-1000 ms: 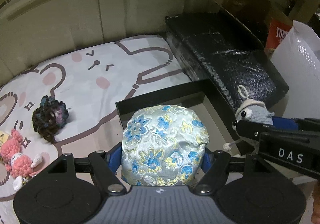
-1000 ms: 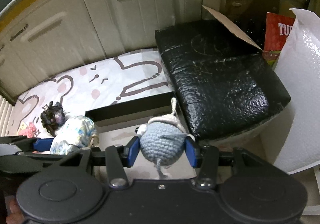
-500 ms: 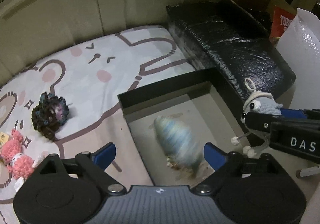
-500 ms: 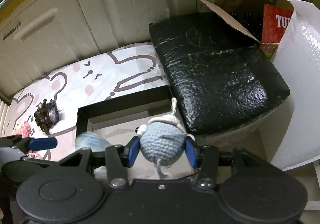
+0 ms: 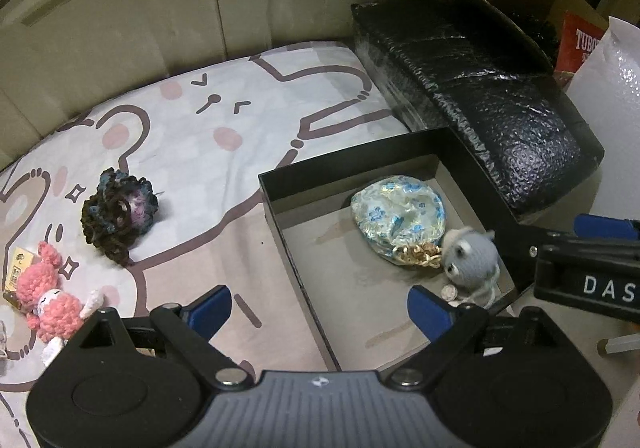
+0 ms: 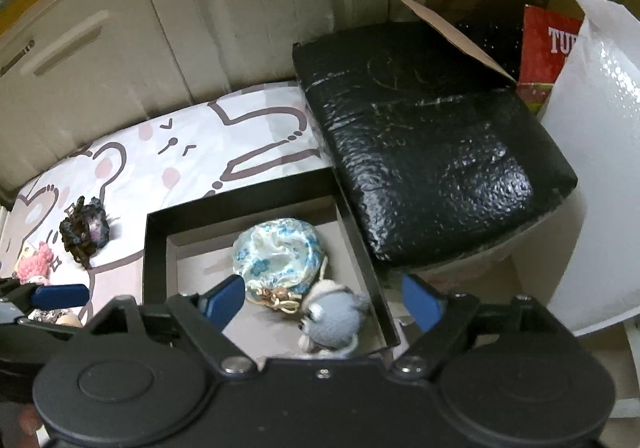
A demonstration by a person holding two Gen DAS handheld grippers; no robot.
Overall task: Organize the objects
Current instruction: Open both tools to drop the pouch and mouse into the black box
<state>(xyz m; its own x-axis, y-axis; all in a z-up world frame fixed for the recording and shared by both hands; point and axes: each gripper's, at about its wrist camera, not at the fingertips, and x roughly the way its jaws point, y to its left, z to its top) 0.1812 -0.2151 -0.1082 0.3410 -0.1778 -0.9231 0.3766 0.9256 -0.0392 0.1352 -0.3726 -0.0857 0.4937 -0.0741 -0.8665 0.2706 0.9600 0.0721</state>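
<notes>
Chg vs 1 s ago: both toys were clamped then; now both lie loose in the black box [image 6: 154, 248]. L gripper [image 5: 318, 306] had the brocade pouch [image 5: 398, 217]. Its jaws now stand wide apart, nothing btwn them. R gripper [image 6: 324, 298] had the grey crochet toy [image 6: 334, 318]. Its jaws are opening now, and the toy sits below the gap, pads clear of it.

Surroundings, big to small: cartoon-print bed sheet [image 5: 192, 135] carries everything; cupboard doors [image 6: 260, 7] behind. Black wrapped block [image 6: 432, 143] butts the box's far-right wall. White bubble-wrap sheet [image 6: 592, 151] stands at right, red carton [image 6: 546, 47] behind it.

Box: open top, grey floor, long axis runs from near edge toward the cupboards.

Pouch: in box's far-right part, lying on its side, gathered neck w/ gold cord [image 5: 418, 258] pointing to the near side, toward the grey toy. Grey toy: near-right corner of box, tipped over, face toward the pouch, touching the cord end.

Out on the sheet, left of box, well apart from it: dark crochet flower [image 5: 120, 213], then pink crochet doll [image 5: 50, 302] nearer the left edge.

Nothing lies btwn the grippers and the box.
</notes>
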